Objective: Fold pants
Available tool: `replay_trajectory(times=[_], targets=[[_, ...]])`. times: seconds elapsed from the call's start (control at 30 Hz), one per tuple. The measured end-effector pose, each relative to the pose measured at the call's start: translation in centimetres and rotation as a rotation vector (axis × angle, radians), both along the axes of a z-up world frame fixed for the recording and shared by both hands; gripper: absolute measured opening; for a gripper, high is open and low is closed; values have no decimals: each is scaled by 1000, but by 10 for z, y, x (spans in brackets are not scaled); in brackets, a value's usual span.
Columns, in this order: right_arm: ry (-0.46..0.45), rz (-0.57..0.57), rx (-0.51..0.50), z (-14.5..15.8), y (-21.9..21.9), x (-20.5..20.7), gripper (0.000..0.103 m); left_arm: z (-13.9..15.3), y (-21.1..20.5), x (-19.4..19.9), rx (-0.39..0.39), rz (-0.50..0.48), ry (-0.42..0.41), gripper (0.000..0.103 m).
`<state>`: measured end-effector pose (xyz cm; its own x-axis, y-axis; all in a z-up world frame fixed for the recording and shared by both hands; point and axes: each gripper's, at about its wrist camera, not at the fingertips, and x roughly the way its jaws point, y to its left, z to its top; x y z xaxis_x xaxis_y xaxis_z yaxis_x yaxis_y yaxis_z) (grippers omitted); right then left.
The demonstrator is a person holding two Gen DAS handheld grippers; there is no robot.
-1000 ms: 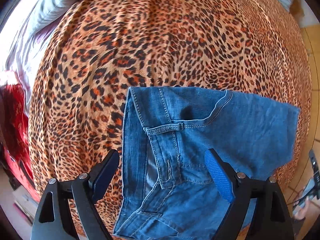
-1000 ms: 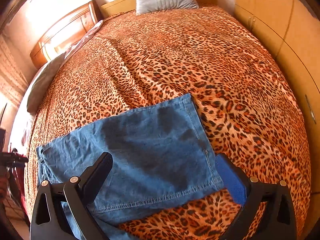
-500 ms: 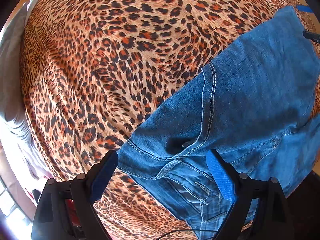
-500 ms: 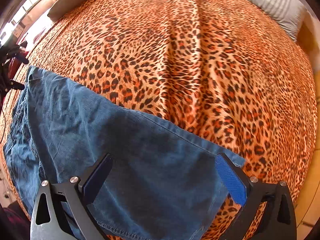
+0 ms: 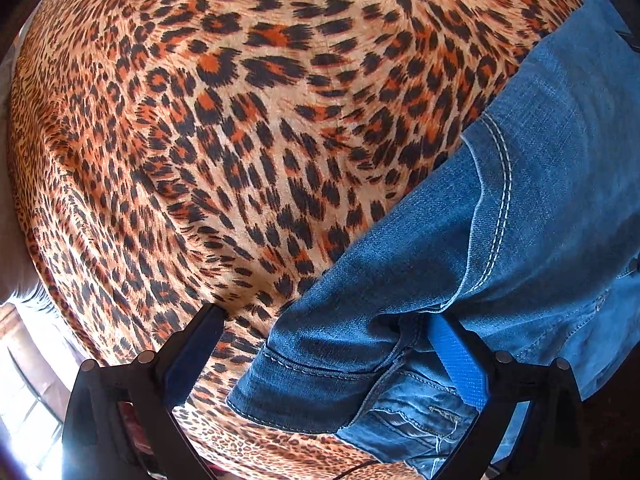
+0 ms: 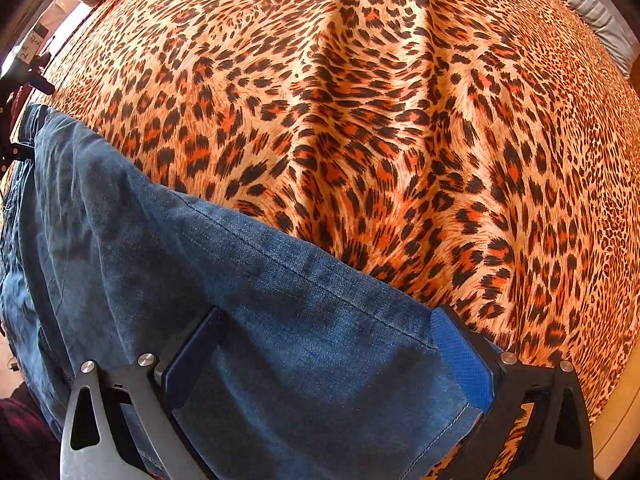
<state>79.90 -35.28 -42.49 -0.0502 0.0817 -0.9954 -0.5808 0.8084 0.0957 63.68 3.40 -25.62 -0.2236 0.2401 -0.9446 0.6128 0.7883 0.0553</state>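
Left gripper: jaws wide apart, nothing clamped; set low over the waistband corner of the jeans, black finger at 7 o'clock over bare bedspread, blue-padded finger at 5 o'clock pressed in among denim layers.
Right gripper: jaws spread, no cloth pinched; straddling the hem end of the trouser leg, corner of hem just beside the blue pad at 4 o'clock.
Jeans location: folded flat on leopard-print bedspread; waistband end at 5 o'clock in left view, leg panel filling 6 to 9 o'clock in right view.
Reason for placement: each tool stationed at one end of the garment, jaws open across an edge; judged as lining up for a paired pinch ahead of the next fold.
Pillow: grey, at 2 o'clock in right view, well apart from the jeans.
Change since earlier frames: both cameras much closer to the cloth; denim larger in view; left finger now in contact with the waistband folds; jaw spacing unchanged.
Risk: upper layer alone likely to lift if pinch is shallow.
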Motion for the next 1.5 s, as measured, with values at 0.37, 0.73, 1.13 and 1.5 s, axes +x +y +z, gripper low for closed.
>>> replay_trajectory(times=[0.37, 0.73, 1.13, 1.5], targets=[[-34, -17, -19, 37, -25, -48, 8, 21, -27, -25, 19, -105, -92, 27], [-194, -8, -87, 73, -49, -63, 79, 40, -24, -22, 43, -129, -192, 85], [-63, -46, -7, 27, -60, -26, 70, -6, 0, 1, 28, -45, -137, 93], [-48, 21, -32, 51, -44, -59, 7, 14, 6, -27, -15, -46, -151, 21]])
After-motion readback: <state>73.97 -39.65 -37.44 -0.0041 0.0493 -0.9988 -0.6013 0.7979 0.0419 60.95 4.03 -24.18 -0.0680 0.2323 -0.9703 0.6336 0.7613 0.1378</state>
